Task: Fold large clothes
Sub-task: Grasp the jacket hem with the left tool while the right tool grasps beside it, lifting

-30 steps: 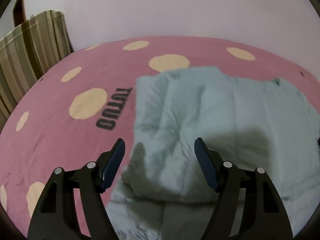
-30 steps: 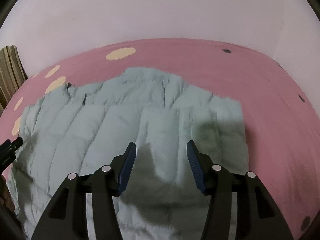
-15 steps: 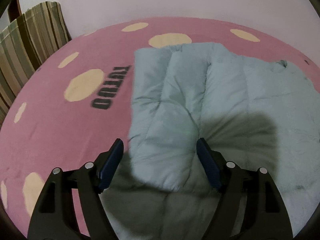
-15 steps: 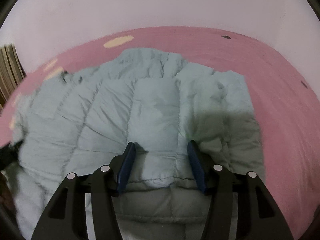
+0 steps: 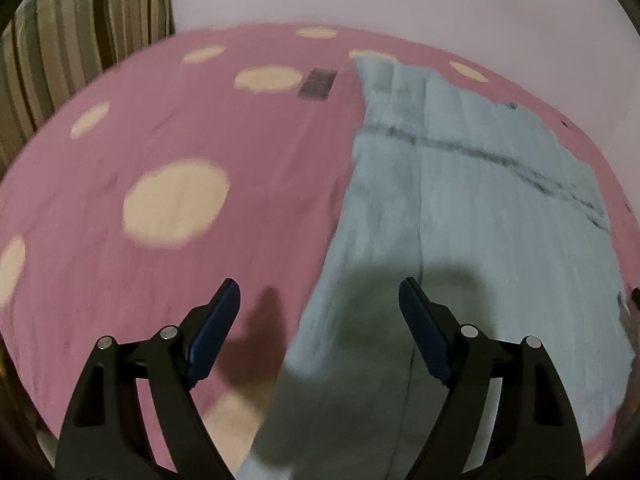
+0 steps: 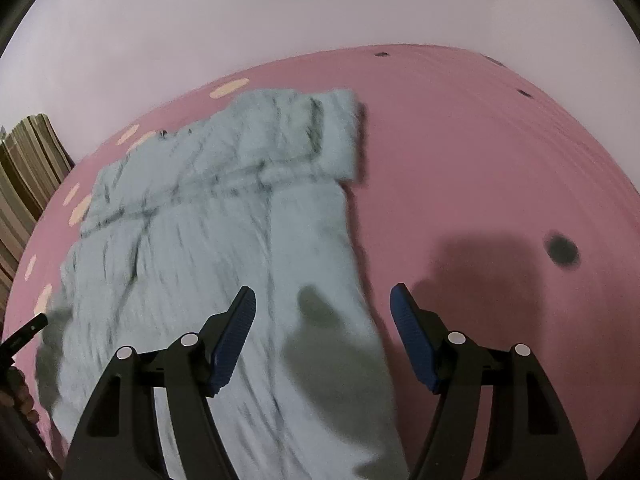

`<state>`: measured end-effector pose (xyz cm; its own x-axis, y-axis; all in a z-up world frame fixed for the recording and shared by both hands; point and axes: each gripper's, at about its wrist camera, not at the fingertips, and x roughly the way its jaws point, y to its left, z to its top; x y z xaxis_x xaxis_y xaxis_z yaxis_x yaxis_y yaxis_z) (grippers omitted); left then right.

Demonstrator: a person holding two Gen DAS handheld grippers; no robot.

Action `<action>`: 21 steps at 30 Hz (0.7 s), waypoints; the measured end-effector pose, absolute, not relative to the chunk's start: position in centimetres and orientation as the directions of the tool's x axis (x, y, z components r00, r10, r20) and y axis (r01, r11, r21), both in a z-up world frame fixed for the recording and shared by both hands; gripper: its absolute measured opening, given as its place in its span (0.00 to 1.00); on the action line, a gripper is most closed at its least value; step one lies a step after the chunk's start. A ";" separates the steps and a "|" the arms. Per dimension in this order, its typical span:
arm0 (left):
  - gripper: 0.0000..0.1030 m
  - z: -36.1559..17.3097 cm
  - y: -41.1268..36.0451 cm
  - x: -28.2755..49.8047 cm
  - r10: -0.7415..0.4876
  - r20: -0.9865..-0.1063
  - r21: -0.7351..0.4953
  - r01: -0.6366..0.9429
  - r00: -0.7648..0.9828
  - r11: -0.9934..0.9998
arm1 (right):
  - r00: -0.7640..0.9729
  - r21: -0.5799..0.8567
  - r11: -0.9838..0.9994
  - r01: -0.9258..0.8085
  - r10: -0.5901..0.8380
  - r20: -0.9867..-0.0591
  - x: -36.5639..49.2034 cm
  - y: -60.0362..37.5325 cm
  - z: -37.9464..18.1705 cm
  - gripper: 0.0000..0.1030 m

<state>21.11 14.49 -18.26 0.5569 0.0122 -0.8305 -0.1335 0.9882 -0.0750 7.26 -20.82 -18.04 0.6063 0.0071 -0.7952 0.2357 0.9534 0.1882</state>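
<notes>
Support surface: pink bedcover (image 5: 256,152) with cream dots and a dark printed label toward upper centre of the left wrist view; print blurred, unreadable. A few small dark spots on its right part in the right wrist view. Pale blue quilted garment (image 6: 224,240) lies flat on it, far end doubled over.

A pink bedspread (image 5: 192,128) fills most of both views, scattered with cream dots (image 5: 176,202) in the left half of the left wrist frame. A dark printed label (image 5: 317,83), too blurred to read, sits near top centre there. Small dark spots (image 6: 562,251) mark the right side of the right wrist frame. A striped curtain (image 5: 80,24) hangs at upper left, against a pale wall (image 6: 280,12).
</notes>
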 end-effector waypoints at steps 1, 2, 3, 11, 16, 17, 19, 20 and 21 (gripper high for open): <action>0.79 -18.6 14.8 19.8 -0.011 -0.836 -0.102 -0.135 0.548 0.986 | 0.600 0.200 0.950 0.241 0.016 -0.800 6.3 -21.0 -18.3 0.67; 0.79 -18.8 15.0 19.1 -0.029 -0.838 -0.119 -0.132 0.544 0.984 | 0.597 0.212 0.947 0.243 0.026 -0.802 5.5 -21.0 -18.5 0.67; 0.79 -19.0 15.2 18.2 -0.049 -0.842 -0.139 -0.128 0.537 0.982 | 0.596 0.217 0.944 0.247 0.028 -0.802 4.5 -20.9 -18.5 0.67; 0.77 -19.5 14.7 14.2 -0.138 -0.829 -0.205 -0.065 0.542 0.977 | 0.570 0.235 0.947 0.218 0.072 -0.818 1.2 -19.1 -20.6 0.67; 0.47 -19.6 14.1 13.6 -0.147 -0.823 -0.215 -0.062 0.549 0.975 | 0.576 0.220 0.953 0.210 0.062 -0.815 0.2 -18.2 -20.7 0.55; 0.43 -19.6 14.0 13.6 -0.153 -0.821 -0.220 -0.057 0.550 0.974 | 0.576 0.222 0.952 0.211 0.063 -0.815 0.1 -18.2 -20.7 0.48; 0.24 -19.4 13.8 13.6 -0.175 -0.814 -0.238 -0.042 0.553 0.970 | 0.577 0.246 0.947 0.205 0.086 -0.812 0.0 -18.2 -20.7 0.35; 0.20 -19.2 13.5 13.5 -0.174 -0.812 -0.232 -0.034 0.557 0.972 | 0.578 0.263 0.943 0.203 0.102 -0.810 -0.3 -18.2 -20.7 0.27; 0.15 -19.1 13.4 13.5 -0.176 -0.809 -0.229 -0.025 0.560 0.973 | 0.579 0.279 0.940 0.197 0.118 -0.807 -0.3 -18.3 -20.6 0.24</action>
